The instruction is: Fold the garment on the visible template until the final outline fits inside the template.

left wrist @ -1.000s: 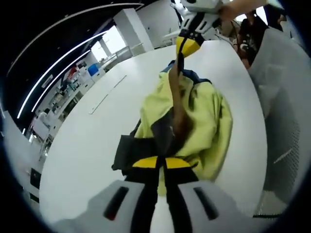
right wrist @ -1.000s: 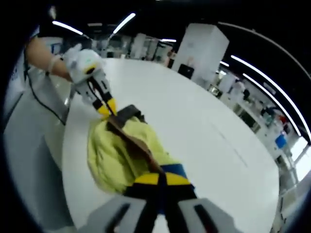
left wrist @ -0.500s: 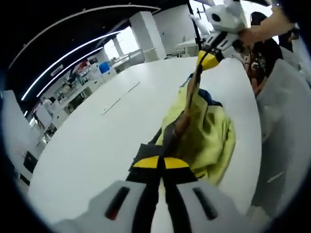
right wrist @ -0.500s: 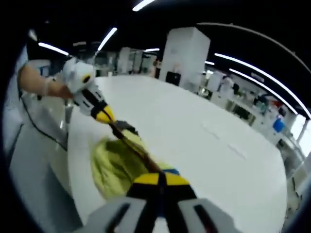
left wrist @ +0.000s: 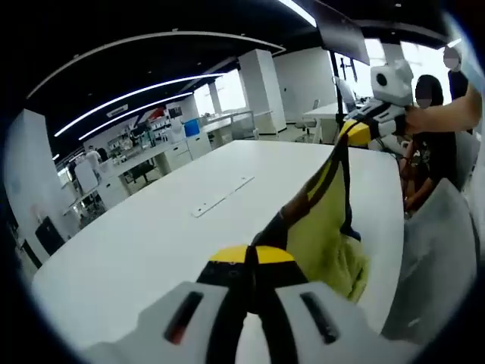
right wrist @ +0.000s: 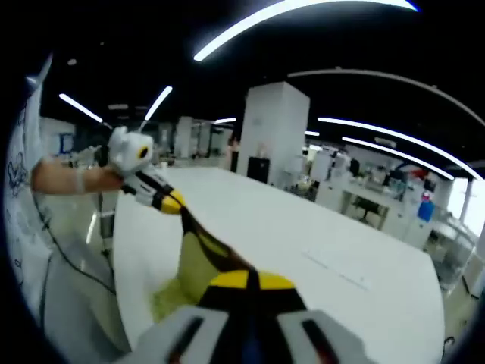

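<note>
A yellow-green garment point(left wrist: 326, 227) with dark blue and brown trim hangs stretched between my two grippers, its lower part bunched on the white table point(left wrist: 151, 243). My left gripper point(left wrist: 254, 256) is shut on one end of the top edge. My right gripper point(left wrist: 355, 133), held by a hand at the upper right, is shut on the other end. In the right gripper view, my right gripper point(right wrist: 250, 282) clamps the garment point(right wrist: 198, 262), and my left gripper point(right wrist: 173, 202) pinches the far end above the table point(right wrist: 303, 227). I can make out no template outline.
A thin slot point(left wrist: 220, 199) runs across the middle of the table. A grey chair point(left wrist: 432, 258) stands by the table edge near the garment, with a seated person point(left wrist: 428, 98) behind it. Desks, pillars and shelves fill the room beyond.
Both grippers have risen, lifting most of the garment off the table. It went from a heap lying flat to a hanging sheet pulled taut between them.
</note>
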Tool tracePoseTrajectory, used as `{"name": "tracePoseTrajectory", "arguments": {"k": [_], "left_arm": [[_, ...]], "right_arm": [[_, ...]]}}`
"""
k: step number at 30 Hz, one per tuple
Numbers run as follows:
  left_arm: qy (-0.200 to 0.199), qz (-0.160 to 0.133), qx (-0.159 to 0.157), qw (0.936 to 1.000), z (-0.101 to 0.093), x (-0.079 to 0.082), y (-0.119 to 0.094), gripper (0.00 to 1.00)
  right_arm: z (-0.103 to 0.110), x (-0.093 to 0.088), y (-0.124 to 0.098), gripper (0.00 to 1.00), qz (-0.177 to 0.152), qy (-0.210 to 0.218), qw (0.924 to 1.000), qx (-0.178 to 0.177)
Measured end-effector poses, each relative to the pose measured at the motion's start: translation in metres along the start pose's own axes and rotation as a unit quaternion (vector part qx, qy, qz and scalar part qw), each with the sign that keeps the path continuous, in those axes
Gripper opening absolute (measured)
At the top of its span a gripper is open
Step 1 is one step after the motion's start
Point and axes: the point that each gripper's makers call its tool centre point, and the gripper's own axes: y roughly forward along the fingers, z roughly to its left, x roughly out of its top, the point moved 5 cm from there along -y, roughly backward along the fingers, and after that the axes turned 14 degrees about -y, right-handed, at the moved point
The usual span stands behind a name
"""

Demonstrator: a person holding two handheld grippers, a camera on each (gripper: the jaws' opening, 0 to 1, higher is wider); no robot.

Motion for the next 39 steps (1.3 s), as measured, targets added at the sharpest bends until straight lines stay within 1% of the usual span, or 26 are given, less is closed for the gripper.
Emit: {"name": "tracePoseTrajectory", "arguments": {"k": [3,7,9,11,13,14,15,16,17,18,19,21,22,23,25,26,27,28,29,30,31,34,36,39], "left_arm": [[-0.005,-0.023,0.003,0.9997,-0.002,0.024,-0.006,0.0],[-0.009,-0.048,0.005,0.9988,0.0,0.047,-0.013,0.0],[-0.014,-0.059,0.003,0.9981,0.002,0.057,-0.016,0.0],[-0.018,-0.077,0.003,0.9968,0.0,0.071,-0.018,0.0],[-0.032,-0.088,-0.001,0.9957,0.006,0.077,-0.02,0.0],[-0.034,-0.09,-0.003,0.9954,0.009,0.078,-0.017,0.0],[-0.04,-0.09,-0.003,0.9952,0.011,0.077,-0.014,0.0],[-0.043,-0.088,-0.003,0.9952,0.013,0.076,-0.01,0.0],[-0.051,-0.084,-0.004,0.9951,0.019,0.07,-0.002,0.0],[-0.068,-0.077,-0.004,0.9947,0.022,0.065,0.004,0.0],[-0.079,-0.065,-0.002,0.9948,0.029,0.058,0.013,0.0],[-0.092,-0.057,-0.001,0.9942,0.035,0.049,0.025,0.0],[-0.127,-0.044,-0.006,0.9909,0.041,0.04,0.035,0.0],[-0.154,-0.034,-0.013,0.9874,0.046,0.032,0.043,0.0],[-0.17,-0.029,-0.017,0.9849,0.056,0.022,0.058,0.0],[-0.18,-0.012,-0.018,0.9833,0.061,0.012,0.068,0.0],[-0.188,-0.007,-0.018,0.982,0.065,0.006,0.075,0.0],[-0.199,0.006,-0.019,0.9797,0.07,-0.002,0.084,0.0],[-0.199,0.007,-0.022,0.9798,0.075,-0.006,0.092,0.0],[-0.205,0.014,-0.023,0.9783,0.078,-0.01,0.099,0.0],[-0.201,0.022,-0.023,0.979,0.084,-0.017,0.11,0.0],[-0.208,0.036,-0.024,0.9773,0.096,-0.031,0.134,0.0],[-0.213,0.047,-0.022,0.9756,0.102,-0.039,0.143,0.0],[-0.215,0.064,-0.021,0.9743,0.11,-0.056,0.164,0.0]], "right_arm": [[-0.007,0.019,-0.004,0.0,-0.023,-0.003,0.9997,-0.011],[-0.016,0.039,-0.007,0.0,-0.044,-0.014,0.9986,-0.025],[-0.021,0.051,-0.008,0.0,-0.061,-0.018,0.9973,-0.036],[-0.029,0.059,-0.009,0.0,-0.074,-0.016,0.9961,-0.045],[-0.037,0.063,-0.008,0.0,-0.081,-0.016,0.9952,-0.053],[-0.041,0.063,-0.005,0.0,-0.085,-0.012,0.9949,-0.055],[-0.046,0.061,-0.001,0.0,-0.088,0.001,0.9946,-0.054],[-0.049,0.057,0.004,0.0,-0.085,0.002,0.9948,-0.055],[-0.052,0.05,0.011,0.0,-0.068,-0.013,0.9957,-0.061],[-0.053,0.047,0.016,0.0,-0.066,-0.013,0.996,-0.059],[-0.055,0.041,0.024,0.0,-0.066,-0.005,0.9963,-0.055],[-0.057,0.033,0.033,0.0,-0.06,0.009,0.9969,-0.05],[-0.061,0.022,0.043,0.0,-0.049,0.012,0.9975,-0.049],[-0.065,0.011,0.052,0.0,-0.034,0.015,0.9981,-0.049],[-0.071,-0.003,0.065,0.0,-0.02,0.025,0.9983,-0.047],[-0.074,-0.013,0.074,0.0,-0.011,0.036,0.9983,-0.044],[-0.076,-0.021,0.08,0.0,-0.003,0.044,0.9981,-0.042],[-0.079,-0.031,0.089,0.0,0.007,0.048,0.998,-0.04],[-0.081,-0.04,0.096,0.0,0.019,0.055,0.9976,-0.039],[-0.083,-0.048,0.102,0.0,0.028,0.062,0.997,-0.038],[-0.087,-0.057,0.111,0.0,0.035,0.059,0.997,-0.034],[-0.093,-0.082,0.132,0.0,0.058,0.072,0.9953,-0.028],[-0.094,-0.094,0.143,0.0,0.071,0.087,0.9934,-0.022],[-0.099,-0.113,0.16,0.0,0.088,0.093,0.9916,-0.017]]}}
